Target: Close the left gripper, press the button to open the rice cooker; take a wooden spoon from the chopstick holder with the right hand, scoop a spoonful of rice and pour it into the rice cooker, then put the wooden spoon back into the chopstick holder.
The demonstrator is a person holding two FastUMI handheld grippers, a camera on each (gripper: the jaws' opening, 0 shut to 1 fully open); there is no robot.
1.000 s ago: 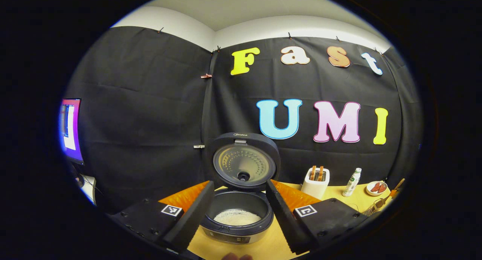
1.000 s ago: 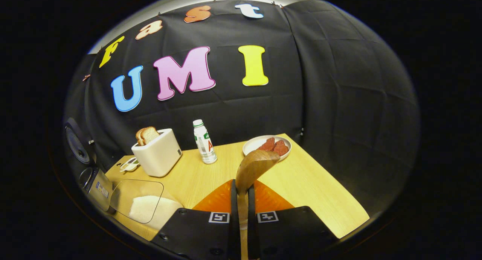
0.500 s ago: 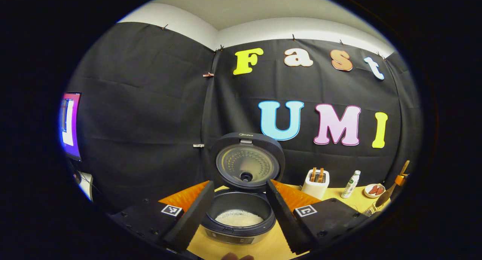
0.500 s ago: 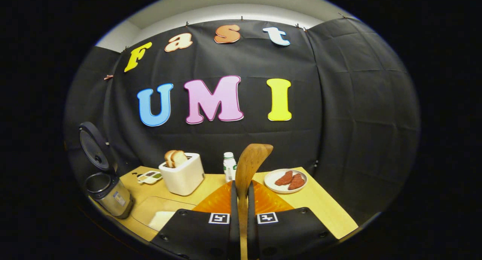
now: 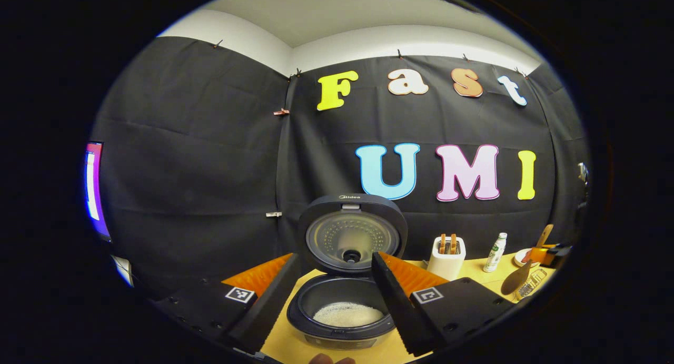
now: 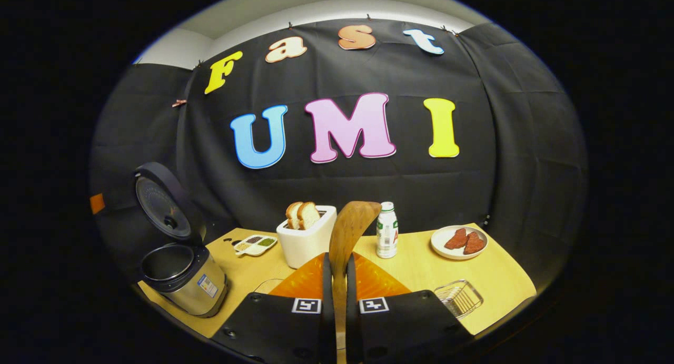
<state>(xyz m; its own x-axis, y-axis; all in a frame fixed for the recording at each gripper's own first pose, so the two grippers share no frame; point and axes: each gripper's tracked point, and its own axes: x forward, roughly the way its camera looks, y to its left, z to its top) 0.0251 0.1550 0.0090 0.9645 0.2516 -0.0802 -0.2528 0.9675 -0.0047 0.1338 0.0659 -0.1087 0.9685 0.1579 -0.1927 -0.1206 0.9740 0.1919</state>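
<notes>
The rice cooker (image 5: 345,322) stands open just beyond my left gripper (image 5: 334,257), lid (image 5: 352,240) upright, white rice in the pot. The left gripper is open, its fingers on either side of the pot and touching nothing. My right gripper (image 6: 337,256) is shut on the wooden spoon (image 6: 355,224), whose bowl sticks up in front of the camera; no rice shows on the side facing me. In the right gripper view the cooker (image 6: 181,269) sits at the left. The wire chopstick holder (image 6: 458,296) lies low at the right. In the left gripper view the spoon (image 5: 513,282) hangs above the holder (image 5: 532,285).
On the wooden table (image 6: 505,279) stand a white toaster (image 6: 308,237) with bread, a small bottle (image 6: 387,229), a plate of red meat (image 6: 459,242) and a divided condiment dish (image 6: 255,244). A lit screen (image 5: 92,187) glows at the far left.
My right gripper with the spoon has tipped up from over the rice container and drawn back to the right; the wire holder has come into its view. The left gripper stays open, barely shifted.
</notes>
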